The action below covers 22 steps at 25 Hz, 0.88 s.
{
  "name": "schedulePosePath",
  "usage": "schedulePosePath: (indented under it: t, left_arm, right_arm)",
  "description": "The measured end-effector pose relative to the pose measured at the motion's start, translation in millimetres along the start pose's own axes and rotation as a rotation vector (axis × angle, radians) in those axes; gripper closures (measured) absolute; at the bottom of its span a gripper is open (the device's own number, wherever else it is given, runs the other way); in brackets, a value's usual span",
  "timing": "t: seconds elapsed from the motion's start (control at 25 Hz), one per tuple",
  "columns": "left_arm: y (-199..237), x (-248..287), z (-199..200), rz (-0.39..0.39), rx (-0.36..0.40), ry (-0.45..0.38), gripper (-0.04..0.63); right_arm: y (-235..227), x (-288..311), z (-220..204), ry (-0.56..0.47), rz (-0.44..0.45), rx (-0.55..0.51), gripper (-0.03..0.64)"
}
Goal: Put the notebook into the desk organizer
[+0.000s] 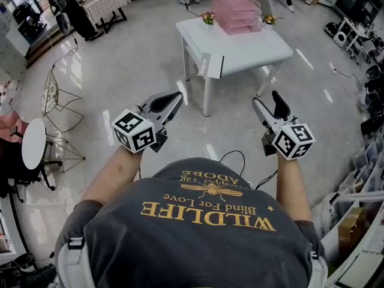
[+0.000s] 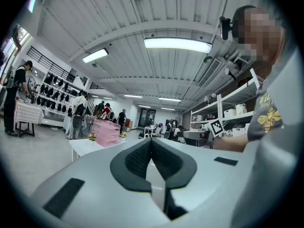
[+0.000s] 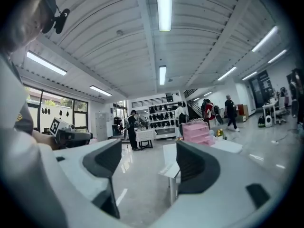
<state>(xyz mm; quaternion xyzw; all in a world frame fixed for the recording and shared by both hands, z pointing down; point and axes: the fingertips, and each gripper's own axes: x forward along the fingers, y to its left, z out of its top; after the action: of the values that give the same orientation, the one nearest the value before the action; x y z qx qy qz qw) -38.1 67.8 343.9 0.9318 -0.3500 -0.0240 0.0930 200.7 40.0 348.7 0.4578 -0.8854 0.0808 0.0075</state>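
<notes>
The person's dark T-shirt (image 1: 198, 233) fills the bottom of the head view, with both forearms reaching forward from it at about waist height. The left hand-held gripper (image 1: 176, 98) has its jaws pressed together with nothing between them; its own view shows the two ribbed pads meeting along a thin seam. The right hand-held gripper (image 1: 266, 99) has its jaws spread wide and empty, and through the gap its view shows only floor and the far worktop. Both point ahead, held over the glossy floor (image 1: 120, 53) and well apart from the white worktop (image 1: 252, 47), so nothing is within reach; this looks like a ready pose before walking up, and the spread right jaws suggest that side is meant to do the taking. The notebook (image 1: 211, 65) seems to be the pale flat thing with a dark edge at the worktop's near edge, partly overhanging it, though it is too small to be certain. The pink desk organizer (image 1: 236, 11) stands at the far side of the same worktop, between two small flower pots (image 1: 208, 18), its tiers open towards the person. An overhanging edge would give the jaws something to close on
</notes>
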Motion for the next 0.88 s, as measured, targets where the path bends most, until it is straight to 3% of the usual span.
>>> schedulePosePath:
  t: [0.24,0.44,0.64,0.88]
  left_arm:
    - [-10,5,-1,0.025,0.008,0.0,0.598]
    - [10,2,-2,0.044,0.005,-0.002,0.598]
    - [63,17,-5,0.018,-0.014,-0.007,0.598]
    - [169,47,3,-0.069,-0.024,-0.027,0.598]
  right_arm:
    - [-14,1,-2,-0.001,0.022,0.004,0.272]
    - [-19,22,-13,0.017,0.027,0.027,0.272]
    - [-28,72,-22,0.046,0.005,0.041,0.272]
    - [-39,163,-25,0.06,-0.079,0.05,0.272]
